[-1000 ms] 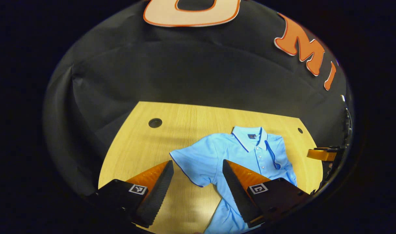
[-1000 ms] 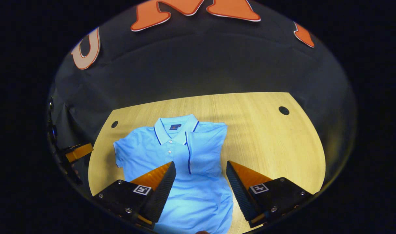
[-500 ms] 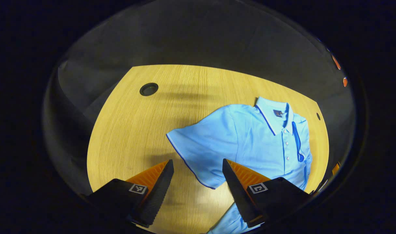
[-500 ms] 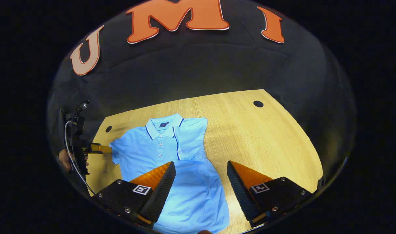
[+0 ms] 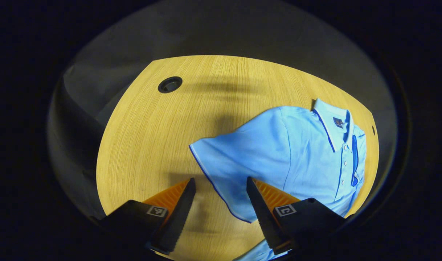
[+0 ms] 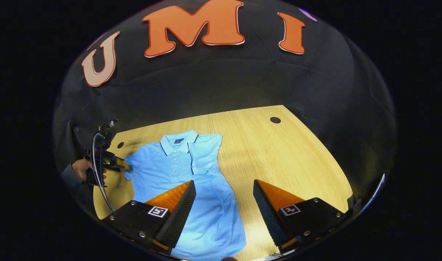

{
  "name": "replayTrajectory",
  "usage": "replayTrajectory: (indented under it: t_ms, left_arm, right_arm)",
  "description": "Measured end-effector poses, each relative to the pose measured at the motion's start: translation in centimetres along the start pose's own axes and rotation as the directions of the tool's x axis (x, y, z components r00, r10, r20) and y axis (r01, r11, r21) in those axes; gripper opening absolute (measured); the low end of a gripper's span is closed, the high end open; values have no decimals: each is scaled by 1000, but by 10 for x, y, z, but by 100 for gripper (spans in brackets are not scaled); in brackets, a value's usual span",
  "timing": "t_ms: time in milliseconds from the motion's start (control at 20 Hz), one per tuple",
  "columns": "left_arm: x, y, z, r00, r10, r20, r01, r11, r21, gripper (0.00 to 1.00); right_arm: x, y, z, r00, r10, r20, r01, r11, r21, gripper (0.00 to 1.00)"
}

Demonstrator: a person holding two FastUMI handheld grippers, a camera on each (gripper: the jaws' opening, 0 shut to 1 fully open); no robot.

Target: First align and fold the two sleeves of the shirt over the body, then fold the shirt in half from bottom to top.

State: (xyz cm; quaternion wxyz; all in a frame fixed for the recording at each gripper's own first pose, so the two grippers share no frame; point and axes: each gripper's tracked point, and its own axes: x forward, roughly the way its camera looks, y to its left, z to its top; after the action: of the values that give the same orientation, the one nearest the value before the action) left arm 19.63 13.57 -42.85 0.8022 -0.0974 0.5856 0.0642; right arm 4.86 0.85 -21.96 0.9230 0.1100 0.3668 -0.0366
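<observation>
Shirt (image 6: 192, 185): light blue polo w/ dark piping, lay flat, front up, on wooden table (image 6: 290, 156); collar toward booth wall, hem toward the person.
Right sleeve (image 6: 204, 154): lay folded over the chest, its dark-piped edge running just beside the button placket.
Left sleeve (image 5: 230, 163): spread out flat on the table, off the body, cuff edge w/ dark piping facing the left gripper.
Left gripper (image 5: 219, 197): fingers spread apart, nothing between them but the sleeve cuff and bare wood; in left gripper view the cuff edge ran across the gap, one finger beside it on the wood side, other over the cloth. Contact w/ cloth: couldn't tell. In right gripper view it sat at the sleeve's outer edge, a hand (image 6: 79, 168) on it, cable looping down.
Right gripper (image 6: 224, 199): fingers wide apart, gripping nothing; held above the shirt's lower half, one finger over the cloth, other over bare wood beside the shirt.
Table: round cable holes (image 5: 170, 84) near the far corners.
</observation>
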Motion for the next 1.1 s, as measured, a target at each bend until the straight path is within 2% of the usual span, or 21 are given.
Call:
replayTrajectory:
  t_ms: [50,250,350,500,850,1100]
  left_arm:
    - [2,-5,-2,1000,-5,-4,5,1000,9,86]
    - [3,-19,6,999,-32,18,31,999,41,15]
    - [1,-26,6,997,-68,19,67,997,37,10]
    - [-13,-35,13,993,-103,56,100,994,53,10]
    - [-65,-88,48,965,-195,177,152,961,232,10]
    - [-77,-134,50,950,-264,166,197,920,338,9]
  right_arm:
    - [-1,-2,-2,1000,-2,-3,2,1000,1,96]
    - [-8,-6,-9,1000,2,-9,-2,1000,2,96]
    - [-13,-10,-13,1000,0,-10,0,1000,1,96]
    - [-19,-16,-17,1000,-8,-9,8,1000,-1,96]
    - [-30,-27,-31,1000,-15,-23,16,999,33,96]
    - [-39,-32,-41,999,-31,-29,32,998,54,96]
